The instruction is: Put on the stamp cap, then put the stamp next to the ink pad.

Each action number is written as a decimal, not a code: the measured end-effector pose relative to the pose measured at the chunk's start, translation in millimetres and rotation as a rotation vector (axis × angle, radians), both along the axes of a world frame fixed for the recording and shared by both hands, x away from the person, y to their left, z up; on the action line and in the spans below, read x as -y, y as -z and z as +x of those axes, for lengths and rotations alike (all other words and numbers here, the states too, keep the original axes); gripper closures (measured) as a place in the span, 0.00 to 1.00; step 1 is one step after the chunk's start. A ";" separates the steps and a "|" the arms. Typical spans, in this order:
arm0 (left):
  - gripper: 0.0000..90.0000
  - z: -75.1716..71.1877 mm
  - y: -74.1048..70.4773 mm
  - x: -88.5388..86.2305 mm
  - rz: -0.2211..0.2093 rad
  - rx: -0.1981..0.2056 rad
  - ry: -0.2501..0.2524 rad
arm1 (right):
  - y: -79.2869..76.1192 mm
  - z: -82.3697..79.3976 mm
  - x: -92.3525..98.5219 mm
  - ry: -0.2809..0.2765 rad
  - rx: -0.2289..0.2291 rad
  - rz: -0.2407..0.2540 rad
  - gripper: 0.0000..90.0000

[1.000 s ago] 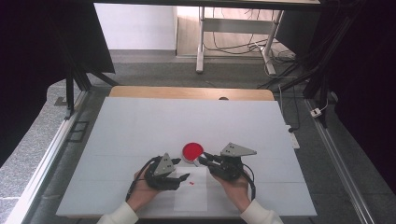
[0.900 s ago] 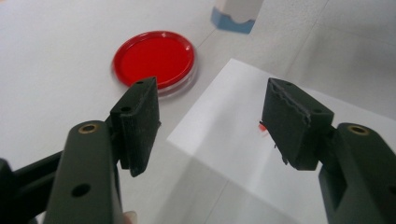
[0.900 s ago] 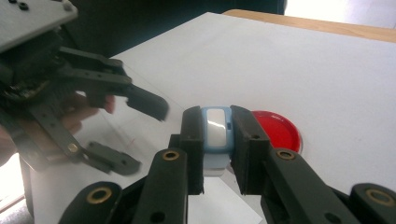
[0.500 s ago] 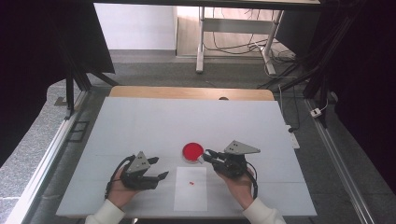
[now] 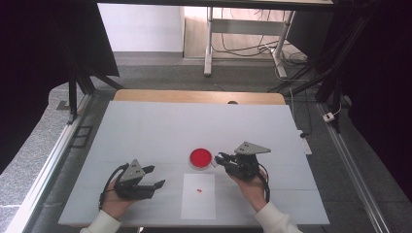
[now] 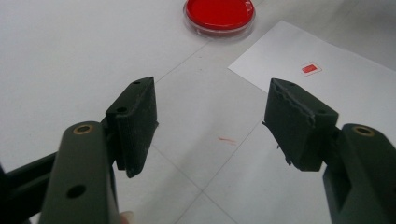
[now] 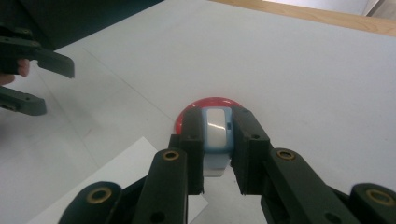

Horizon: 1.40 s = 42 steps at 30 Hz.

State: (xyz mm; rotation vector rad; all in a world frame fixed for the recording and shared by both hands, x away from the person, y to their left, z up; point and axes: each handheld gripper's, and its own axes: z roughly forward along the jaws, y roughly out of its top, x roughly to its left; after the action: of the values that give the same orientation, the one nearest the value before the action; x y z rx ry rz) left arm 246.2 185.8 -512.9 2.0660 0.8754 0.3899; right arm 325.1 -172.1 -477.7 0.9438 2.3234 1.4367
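A red round dish point(image 5: 200, 158) sits on the white table point(image 5: 160, 131). My right gripper point(image 5: 219, 158) is just right of the dish, shut on a small blue-framed white piece point(image 7: 217, 130), whose tip hangs over the dish point(image 7: 205, 101) rim. In front of the dish lies a white paper sheet point(image 5: 199, 201) with a tiny red square point(image 5: 199, 190) on it. My left gripper point(image 5: 157, 176) rests to the left of the sheet. Its jaws have just been opening and stand wide with nothing between them point(image 6: 212, 95). The dish point(image 6: 219, 11) and the red square point(image 6: 310, 68) lie ahead of it.
A faint red smear point(image 6: 227, 140) marks the table ahead of the left jaws. A wooden strip point(image 5: 194, 96) runs along the table's far edge. Dark frame legs and cables stand beyond it, and a grey floor surrounds the table. The left gripper point(image 7: 56, 88) shows at the upper left of the right gripper view.
My left gripper has drawn away to the left, from beside the sheet and dish out over bare table. The right gripper has stayed at the dish with its piece.
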 end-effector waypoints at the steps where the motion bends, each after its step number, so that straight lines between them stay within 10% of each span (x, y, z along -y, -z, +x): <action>1: 0.38 -0.2 0.1 -0.8 -0.001 -0.002 -0.001 | 0.1 0.9 0.5 0.002 -0.001 -0.008 0.84; 42: 0.37 -0.5 6.1 -8.5 0.004 -0.022 -0.038 | 20.6 29.4 -4.5 0.024 0.025 -0.191 0.83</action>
State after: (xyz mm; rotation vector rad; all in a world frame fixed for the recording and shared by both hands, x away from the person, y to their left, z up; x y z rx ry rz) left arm 245.7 194.3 -519.0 2.0634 0.9293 0.3900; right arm 354.5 -167.6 -498.3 0.8914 2.3709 1.1853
